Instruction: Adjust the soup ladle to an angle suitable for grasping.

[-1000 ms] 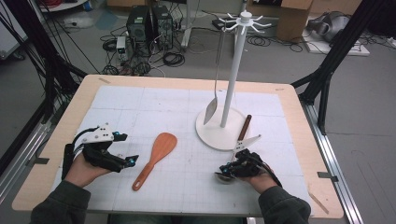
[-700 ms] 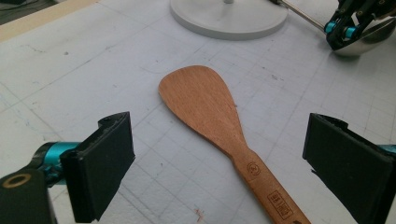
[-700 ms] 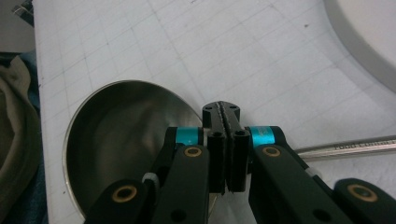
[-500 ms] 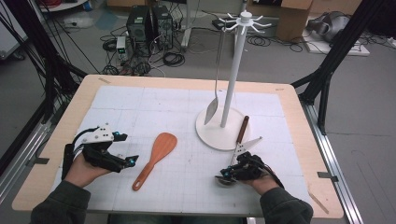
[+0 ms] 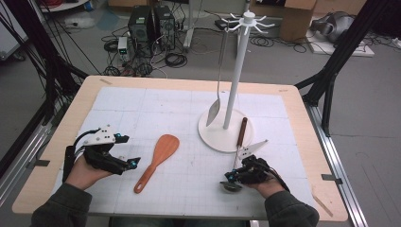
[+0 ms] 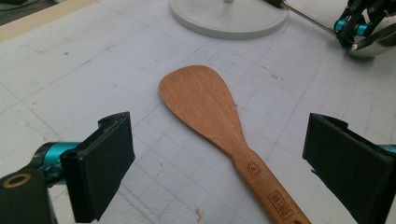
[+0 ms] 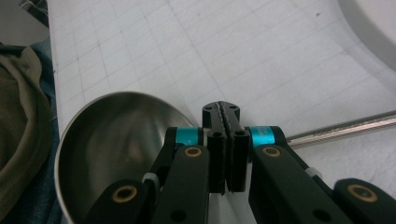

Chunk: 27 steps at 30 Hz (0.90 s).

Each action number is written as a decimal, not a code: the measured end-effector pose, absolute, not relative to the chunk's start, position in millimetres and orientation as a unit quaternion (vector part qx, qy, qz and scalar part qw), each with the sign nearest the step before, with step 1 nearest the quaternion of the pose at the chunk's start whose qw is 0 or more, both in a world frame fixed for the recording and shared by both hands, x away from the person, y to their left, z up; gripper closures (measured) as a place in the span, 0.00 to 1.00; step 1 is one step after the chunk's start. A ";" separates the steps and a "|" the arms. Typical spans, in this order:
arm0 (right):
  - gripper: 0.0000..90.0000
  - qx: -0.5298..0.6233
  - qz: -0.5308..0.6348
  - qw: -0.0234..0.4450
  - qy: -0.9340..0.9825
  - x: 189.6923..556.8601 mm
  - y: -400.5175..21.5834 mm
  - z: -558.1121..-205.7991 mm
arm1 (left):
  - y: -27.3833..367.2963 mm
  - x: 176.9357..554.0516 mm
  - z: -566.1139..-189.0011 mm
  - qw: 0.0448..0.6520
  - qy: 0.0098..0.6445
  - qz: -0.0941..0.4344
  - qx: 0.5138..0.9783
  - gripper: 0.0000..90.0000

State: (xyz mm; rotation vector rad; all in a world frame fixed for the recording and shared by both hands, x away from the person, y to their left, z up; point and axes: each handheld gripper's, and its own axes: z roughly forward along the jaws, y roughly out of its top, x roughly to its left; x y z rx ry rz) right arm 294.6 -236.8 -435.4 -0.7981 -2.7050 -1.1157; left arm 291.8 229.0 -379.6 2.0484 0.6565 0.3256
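A wooden spatula [image 5: 158,153] [image 6: 205,102] lies flat on the white mat, blade away from me. My left gripper [image 5: 128,151] [image 6: 223,170] sits just left of it, open wide, with the spatula's handle between the pads and untouched. A steel ladle [image 5: 231,187] [image 7: 116,135] lies near the front edge, and its wood-tipped handle [image 5: 242,132] reaches onto the stand's base [image 5: 222,135]. My right gripper [image 5: 230,177] [image 7: 226,116] is over the ladle's neck, pads pressed together with nothing between them. A metal spoon [image 5: 215,111] hangs from the white stand's pole [image 5: 234,71].
The stand's round base [image 6: 229,18] [image 7: 373,23] takes up the mat's right middle. The wooden table edge [image 5: 56,142] frames the gridded mat. Black frame posts, computers and cables stand on the floor behind. A sleeve [image 7: 18,116] is close to the ladle.
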 end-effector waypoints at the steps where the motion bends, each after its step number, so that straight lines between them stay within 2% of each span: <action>1: 1.00 -0.262 -0.367 0.050 -0.891 295.5 -236.9 -435.6 | 228.9 291.8 -379.6 0.464 0.267 0.133 0.834 0.10; 7: 1.00 -0.268 -0.371 0.043 -0.888 299.5 -237.6 -435.6 | 228.7 291.6 -379.6 0.463 0.267 0.132 0.835 0.10; 27: 1.00 -0.246 -0.360 0.066 -0.898 287.6 -235.4 -436.9 | 228.9 291.6 -379.6 0.464 0.267 0.133 0.834 0.10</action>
